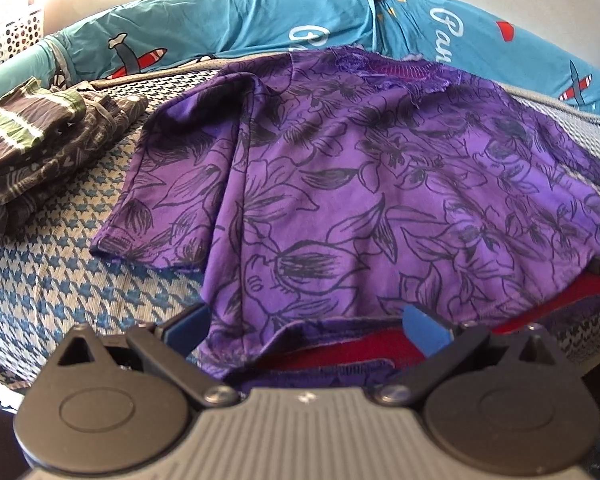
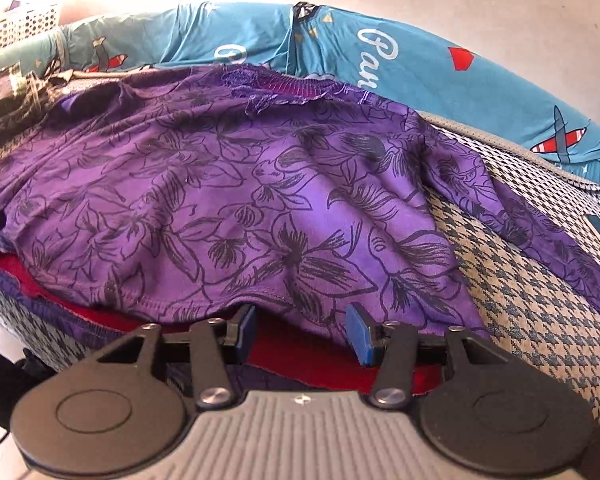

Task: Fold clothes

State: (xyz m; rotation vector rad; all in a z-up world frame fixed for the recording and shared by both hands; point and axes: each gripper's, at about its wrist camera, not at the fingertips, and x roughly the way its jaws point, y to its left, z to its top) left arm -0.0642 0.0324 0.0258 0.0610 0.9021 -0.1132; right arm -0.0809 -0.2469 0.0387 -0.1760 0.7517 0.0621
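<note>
Left tongs (image 1: 306,330) bottom centre, spread, ungripping; purple floral shirt (image 1: 360,184) hem draped between pads. Right tongs (image 2: 302,334) half-spread, empty, hem just above. Shirt on bed (image 1: 60,272), collar toward top of frame.

Each gripper (image 1: 306,326) (image 2: 302,332): ribbed grey body, black round-ended linkage arms, silver screws, blue pads

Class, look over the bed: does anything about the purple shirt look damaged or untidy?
Yes. The purple shirt has a frayed, ragged collar at its far edge, and its left sleeve lies bunched in folds, not flat.
</note>
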